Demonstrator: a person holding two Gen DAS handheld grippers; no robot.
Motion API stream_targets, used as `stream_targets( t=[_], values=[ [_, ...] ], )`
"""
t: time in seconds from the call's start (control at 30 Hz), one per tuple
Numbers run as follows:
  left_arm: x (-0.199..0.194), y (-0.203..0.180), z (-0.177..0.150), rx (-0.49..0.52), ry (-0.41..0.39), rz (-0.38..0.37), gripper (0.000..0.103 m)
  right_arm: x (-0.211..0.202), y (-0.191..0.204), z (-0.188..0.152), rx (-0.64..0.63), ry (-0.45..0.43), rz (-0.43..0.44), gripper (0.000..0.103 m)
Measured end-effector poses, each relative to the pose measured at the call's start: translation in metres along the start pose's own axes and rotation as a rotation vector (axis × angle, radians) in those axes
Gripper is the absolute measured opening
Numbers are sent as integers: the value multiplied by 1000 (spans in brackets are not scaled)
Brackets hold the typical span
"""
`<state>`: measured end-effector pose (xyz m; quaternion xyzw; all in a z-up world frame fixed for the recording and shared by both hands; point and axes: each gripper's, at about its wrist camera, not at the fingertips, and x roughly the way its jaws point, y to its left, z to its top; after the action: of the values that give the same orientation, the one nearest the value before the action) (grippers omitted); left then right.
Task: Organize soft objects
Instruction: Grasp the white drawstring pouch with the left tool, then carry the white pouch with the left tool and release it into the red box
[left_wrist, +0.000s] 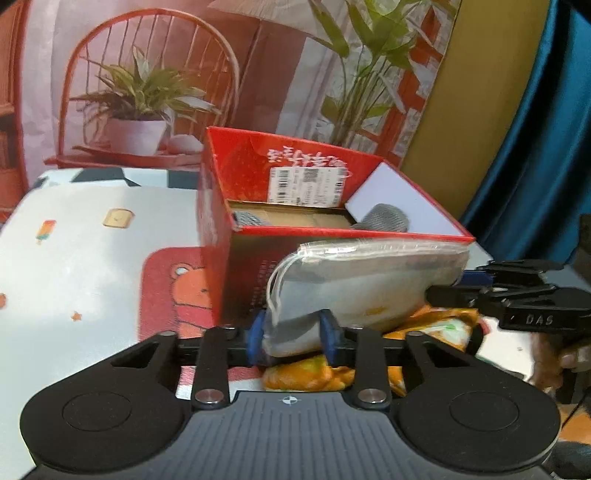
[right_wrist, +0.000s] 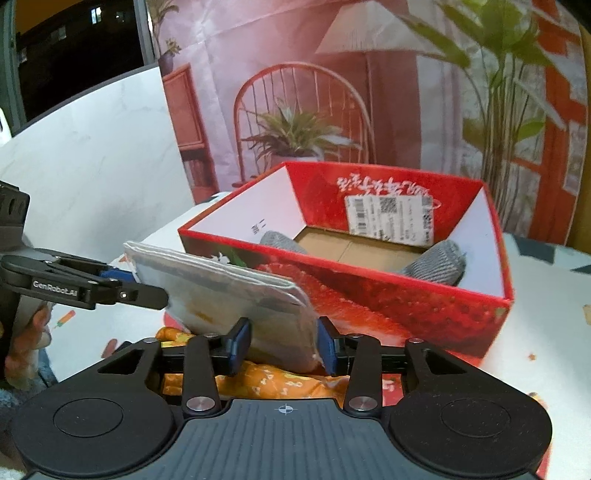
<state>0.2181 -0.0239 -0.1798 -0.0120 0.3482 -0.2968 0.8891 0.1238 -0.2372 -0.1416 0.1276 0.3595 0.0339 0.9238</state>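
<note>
A flat grey-white soft pouch (left_wrist: 362, 284) in a clear bag is held in the air just in front of a red cardboard box (left_wrist: 295, 177). My left gripper (left_wrist: 294, 338) is shut on the pouch's left end; my right gripper (right_wrist: 283, 343) is shut on its other end (right_wrist: 236, 295). In the left wrist view the right gripper (left_wrist: 480, 288) comes in from the right; in the right wrist view the left gripper (right_wrist: 122, 284) comes in from the left. The open box (right_wrist: 388, 302) holds grey knitted items (right_wrist: 439, 262). An orange patterned cloth (left_wrist: 436, 325) lies under the pouch.
The table (left_wrist: 81, 258) has a white cartoon-print cover with a red bear mat (left_wrist: 173, 291). A printed backdrop with a chair and plants (left_wrist: 147, 85) stands behind the box. A blue curtain (left_wrist: 546, 129) hangs at the right.
</note>
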Motion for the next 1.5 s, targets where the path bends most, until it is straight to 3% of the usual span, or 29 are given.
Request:
stream_targets(
  t=[0.1,0.2,0.6,0.8,1.2,1.37,1.5],
  values=[
    [-2,1,2,5,-8,10,16,0,-4,2,3,-7,-9,15],
    [-10,-1,7,5,-43,6,14,-5,-7,5,28,-39,1,12],
    [-69,-26,71,54,-292,13,13,-47,-4,72,-31,-275,13,9],
    [-56,-33,107,50,-286,7,13,-50,-12,108,-83,-321,-16,9],
    [53,-20,138,96,-39,16,13,25,-64,130,-102,-94,-117,9],
    [98,-11,153,110,12,42,13,70,-76,132,-156,5,-169,8],
    [128,0,172,63,35,66,13,102,-92,140,-154,56,-207,8]
  ],
)
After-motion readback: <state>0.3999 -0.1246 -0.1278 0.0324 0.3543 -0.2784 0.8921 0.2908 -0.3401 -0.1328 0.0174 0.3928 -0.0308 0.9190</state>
